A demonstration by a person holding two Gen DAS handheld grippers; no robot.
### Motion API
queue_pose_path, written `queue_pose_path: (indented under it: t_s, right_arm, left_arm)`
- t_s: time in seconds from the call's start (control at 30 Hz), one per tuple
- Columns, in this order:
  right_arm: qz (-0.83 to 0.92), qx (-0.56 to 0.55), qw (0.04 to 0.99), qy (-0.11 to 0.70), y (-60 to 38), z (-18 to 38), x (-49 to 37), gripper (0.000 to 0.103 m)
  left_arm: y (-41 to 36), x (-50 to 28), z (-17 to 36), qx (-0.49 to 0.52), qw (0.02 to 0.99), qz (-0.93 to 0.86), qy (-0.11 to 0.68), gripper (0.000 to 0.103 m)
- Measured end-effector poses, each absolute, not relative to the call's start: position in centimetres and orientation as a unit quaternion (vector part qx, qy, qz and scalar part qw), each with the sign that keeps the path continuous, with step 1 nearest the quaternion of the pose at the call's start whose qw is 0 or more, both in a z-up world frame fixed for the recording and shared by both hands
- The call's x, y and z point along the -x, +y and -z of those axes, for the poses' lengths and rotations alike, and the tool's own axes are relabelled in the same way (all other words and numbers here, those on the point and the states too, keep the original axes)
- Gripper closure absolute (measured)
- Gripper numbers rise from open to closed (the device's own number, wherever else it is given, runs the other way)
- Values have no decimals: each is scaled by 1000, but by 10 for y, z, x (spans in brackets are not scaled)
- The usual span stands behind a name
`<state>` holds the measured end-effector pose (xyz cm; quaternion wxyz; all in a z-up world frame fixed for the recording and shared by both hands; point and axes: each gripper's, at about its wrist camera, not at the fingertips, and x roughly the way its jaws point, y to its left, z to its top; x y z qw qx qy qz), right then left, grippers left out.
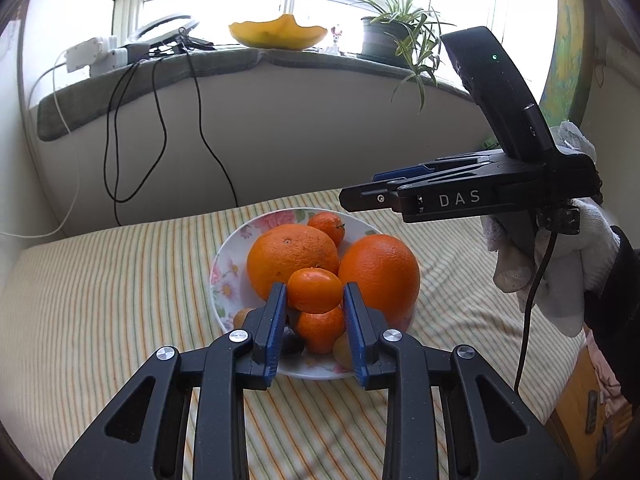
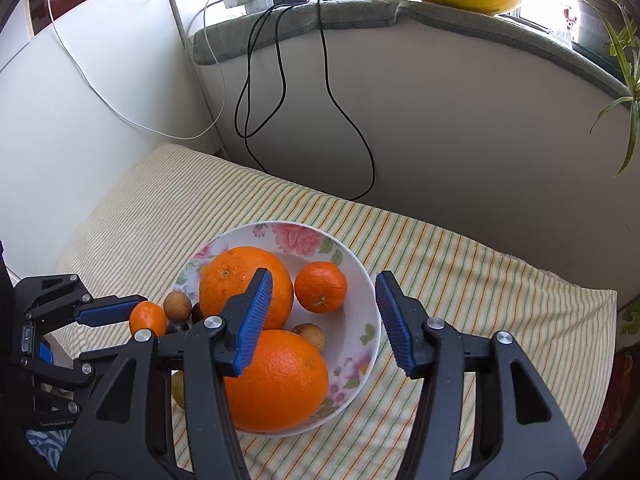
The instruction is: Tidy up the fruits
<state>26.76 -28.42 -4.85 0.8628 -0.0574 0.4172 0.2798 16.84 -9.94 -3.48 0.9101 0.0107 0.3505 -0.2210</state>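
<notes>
A floral white plate (image 1: 236, 236) (image 2: 360, 280) sits on a striped cloth and holds two big oranges (image 1: 292, 258) (image 1: 380, 272), small mandarins (image 1: 327, 227) (image 1: 320, 330) and small brown fruits (image 2: 177, 305). My left gripper (image 1: 315, 294) is shut on a small mandarin (image 1: 315, 290) (image 2: 147, 318), held just above the plate's near edge. My right gripper (image 2: 320, 312) is open and empty, hovering over the plate with a big orange (image 2: 276, 380) below its left finger. It shows side-on in the left wrist view (image 1: 404, 196).
The striped cloth (image 1: 100, 300) covers the table. A white wall with hanging black cables (image 1: 160, 128) stands behind. The windowsill holds a yellow dish (image 1: 282, 34), a potted plant (image 1: 394, 36) and power adapters (image 1: 96, 54).
</notes>
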Motion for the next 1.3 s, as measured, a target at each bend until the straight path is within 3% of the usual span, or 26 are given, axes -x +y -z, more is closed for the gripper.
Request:
queue_pose_path:
  t_s: [0.17, 0.27, 0.4, 0.5, 0.63, 0.73, 1.13, 1.3]
  right_arm:
    - [-281, 62, 869, 404, -284, 38, -245, 47]
    - [-280, 60, 874, 392, -286, 33, -229, 47]
    - [-269, 60, 888, 368, -290, 24, -203, 35]
    - [-261, 45, 897, 354, -298, 18, -185, 30]
    - [-241, 36, 910, 336, -309, 14, -161, 26]
    - [-227, 29, 917, 326, -317, 14, -147, 18]
    - [-193, 26, 931, 309, -326, 18, -109, 17]
    - [-184, 23, 935, 301, -327, 18, -102, 7]
  left_arm:
    - [-93, -158, 28, -7, 914, 218, 342, 75]
    - [-89, -150, 24, -4, 918, 214, 333, 61]
    - [-81, -139, 20, 0, 922, 209, 327, 59]
    - [-76, -129, 17, 2, 926, 203, 319, 48]
    - [-70, -121, 14, 8, 929, 197, 314, 48]
    - [-67, -117, 13, 8, 931, 192, 311, 47]
    - [-63, -97, 6, 6, 939, 171, 299, 34]
    - [-63, -95, 4, 2, 940, 163, 299, 30]
